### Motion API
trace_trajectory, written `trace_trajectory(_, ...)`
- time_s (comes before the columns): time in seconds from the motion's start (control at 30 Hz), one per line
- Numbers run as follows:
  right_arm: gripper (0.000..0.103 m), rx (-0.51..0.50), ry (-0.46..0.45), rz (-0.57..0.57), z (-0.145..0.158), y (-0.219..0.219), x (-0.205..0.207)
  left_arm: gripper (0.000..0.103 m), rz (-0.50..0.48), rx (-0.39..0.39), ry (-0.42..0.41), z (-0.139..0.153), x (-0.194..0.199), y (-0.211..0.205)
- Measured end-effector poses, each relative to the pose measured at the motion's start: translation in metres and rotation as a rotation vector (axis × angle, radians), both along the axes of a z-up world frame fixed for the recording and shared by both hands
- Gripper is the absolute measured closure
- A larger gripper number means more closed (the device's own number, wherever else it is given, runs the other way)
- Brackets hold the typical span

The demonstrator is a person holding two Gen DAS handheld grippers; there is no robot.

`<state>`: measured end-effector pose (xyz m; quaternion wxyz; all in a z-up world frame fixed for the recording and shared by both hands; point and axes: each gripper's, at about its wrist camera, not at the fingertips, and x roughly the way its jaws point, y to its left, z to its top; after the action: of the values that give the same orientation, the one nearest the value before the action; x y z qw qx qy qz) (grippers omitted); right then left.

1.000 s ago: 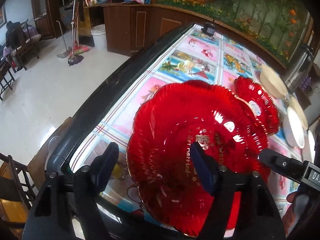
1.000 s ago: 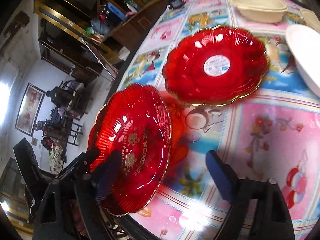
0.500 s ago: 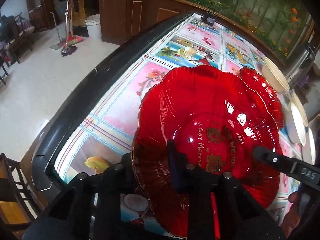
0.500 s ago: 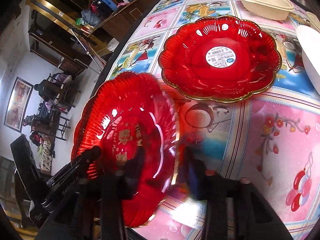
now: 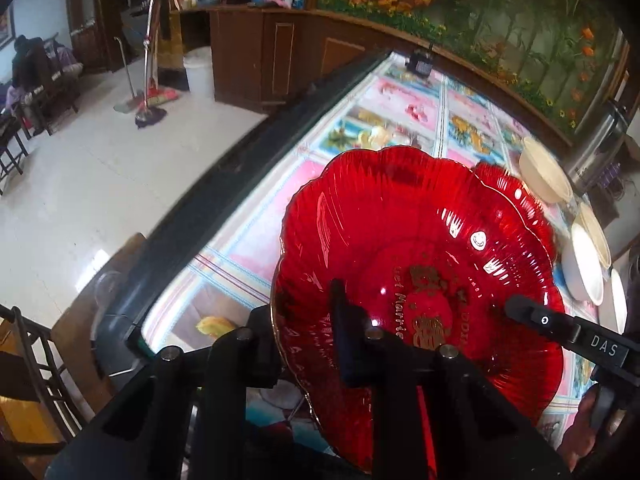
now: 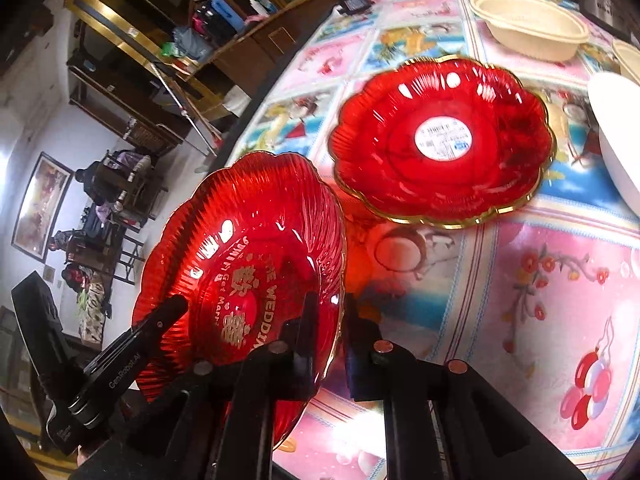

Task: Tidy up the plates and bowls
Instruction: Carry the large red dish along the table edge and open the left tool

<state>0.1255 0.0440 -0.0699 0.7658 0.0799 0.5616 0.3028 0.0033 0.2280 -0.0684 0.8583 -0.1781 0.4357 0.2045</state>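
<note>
Red ribbed plate (image 6: 240,264) tilted on edge above the table's (image 6: 540,280) near edge; we see both the left gripper (image 5: 308,332) and right gripper (image 6: 328,320) clamped on its rim. Second red plate (image 6: 440,140) lies flat beyond, cream bowl (image 6: 528,28) farther back.

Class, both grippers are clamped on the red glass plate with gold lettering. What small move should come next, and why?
Probably carry the red glass plate with gold lettering toward the second red scalloped plate lying flat on the patterned tablecloth. The left gripper and right gripper both pinch its rim, it is tilted off the cloth, and the matching plate looks free to stack on.
</note>
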Motion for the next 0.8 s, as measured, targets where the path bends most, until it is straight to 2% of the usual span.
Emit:
trace_trajectory(0.23,0.093,0.035,-0.074,0.032,0.026,0.004,-0.01,0.086,0.038,0.013,-0.063,0.018,-0.013,0.003)
trace_trajectory(0.43,0.093,0.043,-0.104,0.033,0.038,0.003,-0.018,0.088,0.035,0.021,-0.102,0.029,-0.019,0.003)
trace_trajectory(0.63,0.093,0.06,-0.179,0.032,0.062,0.005,-0.026,0.088,0.032,0.051,-0.181,0.051,-0.029,0.006)
trace_trajectory(0.8,0.093,0.039,-0.217,0.034,0.069,0.009,-0.034,0.088,0.02,0.037,-0.168,0.04,-0.025,0.013)
